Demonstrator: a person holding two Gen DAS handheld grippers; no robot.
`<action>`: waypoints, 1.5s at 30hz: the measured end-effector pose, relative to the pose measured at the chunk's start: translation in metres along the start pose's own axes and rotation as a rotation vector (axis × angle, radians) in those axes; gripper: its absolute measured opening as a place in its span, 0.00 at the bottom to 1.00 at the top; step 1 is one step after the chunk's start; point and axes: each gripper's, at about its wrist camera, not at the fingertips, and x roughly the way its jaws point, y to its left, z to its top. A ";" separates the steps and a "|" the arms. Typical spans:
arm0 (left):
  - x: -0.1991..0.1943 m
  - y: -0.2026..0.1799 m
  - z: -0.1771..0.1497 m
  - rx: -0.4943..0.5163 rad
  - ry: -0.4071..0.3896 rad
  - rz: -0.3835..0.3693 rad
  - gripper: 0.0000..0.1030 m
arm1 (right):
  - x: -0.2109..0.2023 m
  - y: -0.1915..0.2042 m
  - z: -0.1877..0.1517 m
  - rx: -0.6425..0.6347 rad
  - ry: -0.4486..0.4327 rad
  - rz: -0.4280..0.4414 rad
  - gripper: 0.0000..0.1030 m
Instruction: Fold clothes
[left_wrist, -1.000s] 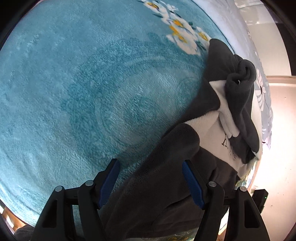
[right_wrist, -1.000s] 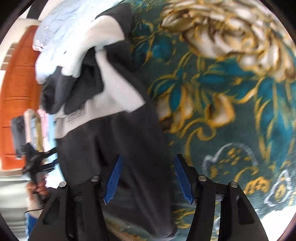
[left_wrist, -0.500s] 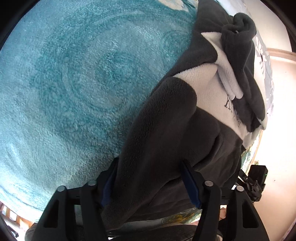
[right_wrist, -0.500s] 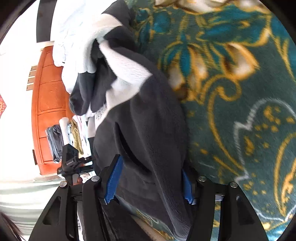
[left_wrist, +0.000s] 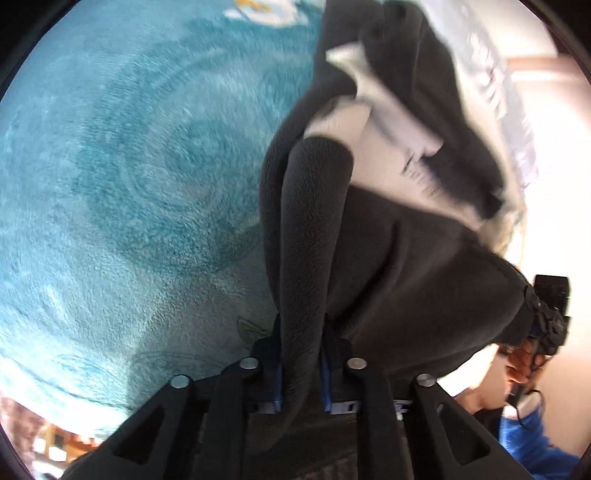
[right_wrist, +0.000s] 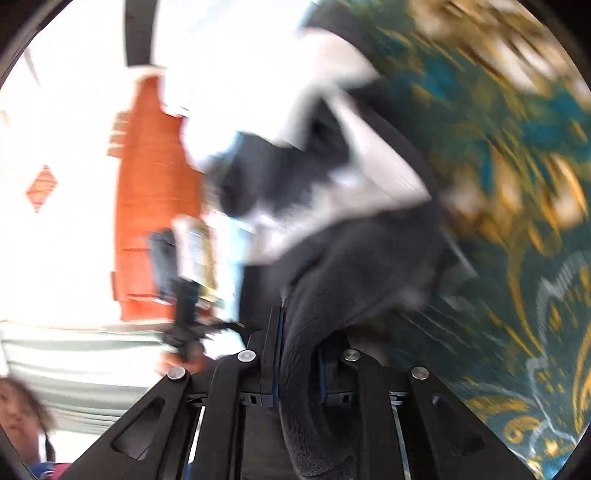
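Left wrist view: the left tool (left_wrist: 301, 354) has just closed its jaws on a thick fold of the dark grey fleece garment (left_wrist: 388, 258), whose pile bulges up from between the blue pads. The garment, with its white panels, trails away toward the top right over a teal plush blanket (left_wrist: 129, 184), which lies bare and open to the left of it. At the right edge the other tool (left_wrist: 546, 317), held by a hand, pinches the garment's far hem.

Right wrist view, heavily blurred: the right tool (right_wrist: 299, 354) has likewise just closed, gripping a grey fold of the same garment (right_wrist: 369, 266). To the right lies a teal and gold floral cover (right_wrist: 517, 184). To the left stand an orange wooden cabinet (right_wrist: 147, 192) and the left tool (right_wrist: 184, 314).
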 end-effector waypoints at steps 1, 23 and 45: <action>-0.007 0.002 0.001 -0.009 -0.024 -0.040 0.13 | -0.001 0.006 0.009 -0.001 -0.017 0.037 0.15; -0.056 -0.014 0.127 -0.277 -0.346 -0.327 0.64 | -0.039 -0.011 0.158 0.219 -0.307 -0.017 0.22; -0.032 -0.027 0.076 0.058 -0.279 -0.004 0.64 | -0.060 0.010 0.154 -0.001 -0.137 -0.220 0.43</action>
